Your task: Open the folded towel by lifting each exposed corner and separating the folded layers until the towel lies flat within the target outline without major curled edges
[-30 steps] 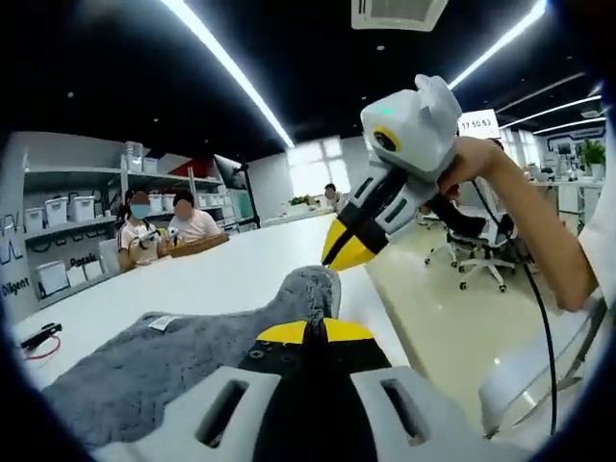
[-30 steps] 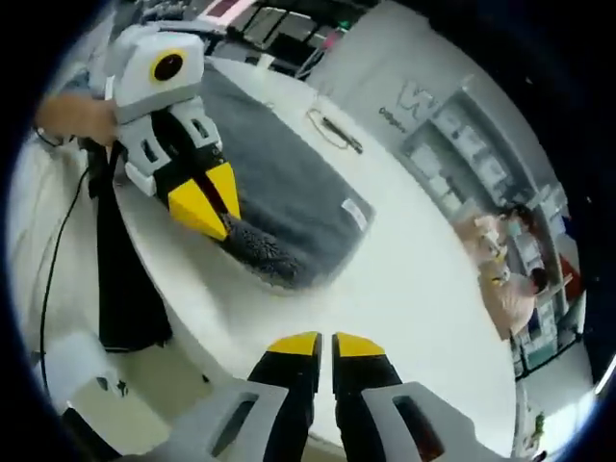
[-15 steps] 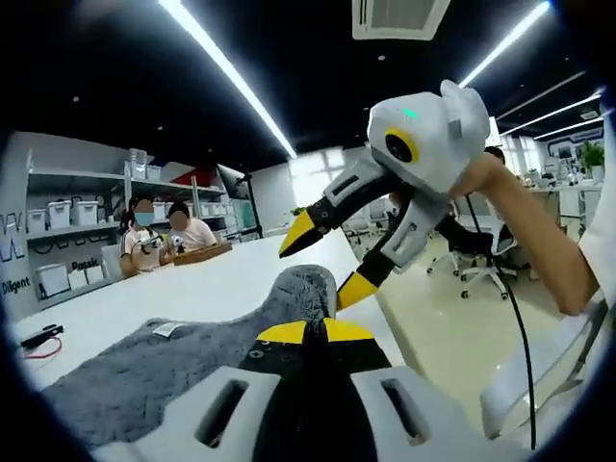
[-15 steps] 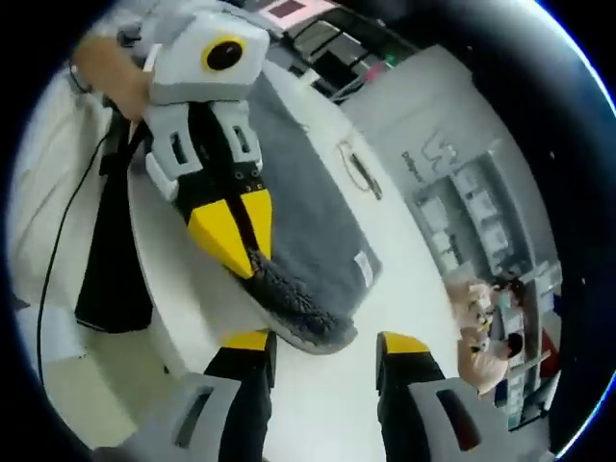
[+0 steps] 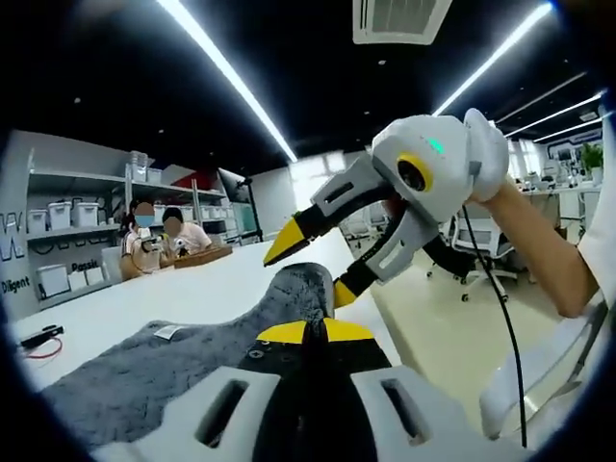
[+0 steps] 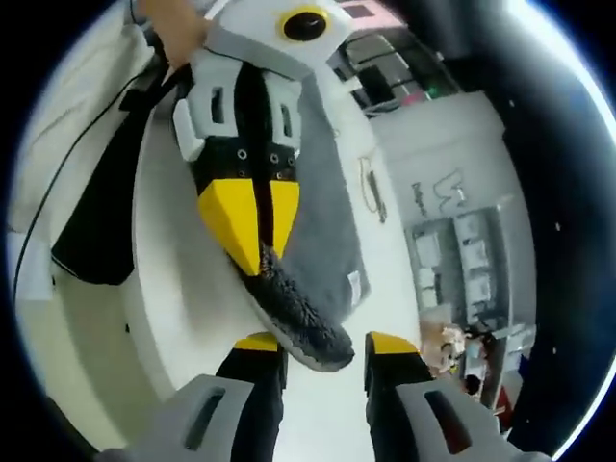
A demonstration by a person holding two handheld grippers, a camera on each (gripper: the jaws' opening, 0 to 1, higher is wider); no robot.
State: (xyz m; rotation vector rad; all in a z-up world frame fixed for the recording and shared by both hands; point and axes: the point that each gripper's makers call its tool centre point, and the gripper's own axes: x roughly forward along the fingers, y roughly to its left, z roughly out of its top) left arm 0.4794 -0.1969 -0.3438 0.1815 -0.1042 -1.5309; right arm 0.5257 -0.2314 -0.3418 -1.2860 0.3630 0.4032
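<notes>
A grey fluffy towel (image 5: 164, 371) lies on the white table (image 5: 183, 289). One of its corners (image 5: 300, 284) is lifted off the table edge. My left gripper (image 5: 306, 333) is shut on that lifted part of the towel. My right gripper (image 5: 314, 268) comes in from the right, open, one jaw above the raised corner and one beside it. In the right gripper view the left gripper (image 6: 254, 252) pinches the towel (image 6: 327, 231). The dark tip of the corner (image 6: 310, 327) hangs between the open jaws of my right gripper (image 6: 324, 344).
A black and red cable (image 5: 40, 339) lies on the table at the far left. Two people (image 5: 164, 236) sit at the table's far end before shelves of bins (image 5: 67, 212). Office chairs (image 5: 472, 260) stand on the floor to the right, beyond the table edge.
My right gripper went from shut to open and closed in on the raised towel corner, which now sits between its jaws. My left gripper kept its hold.
</notes>
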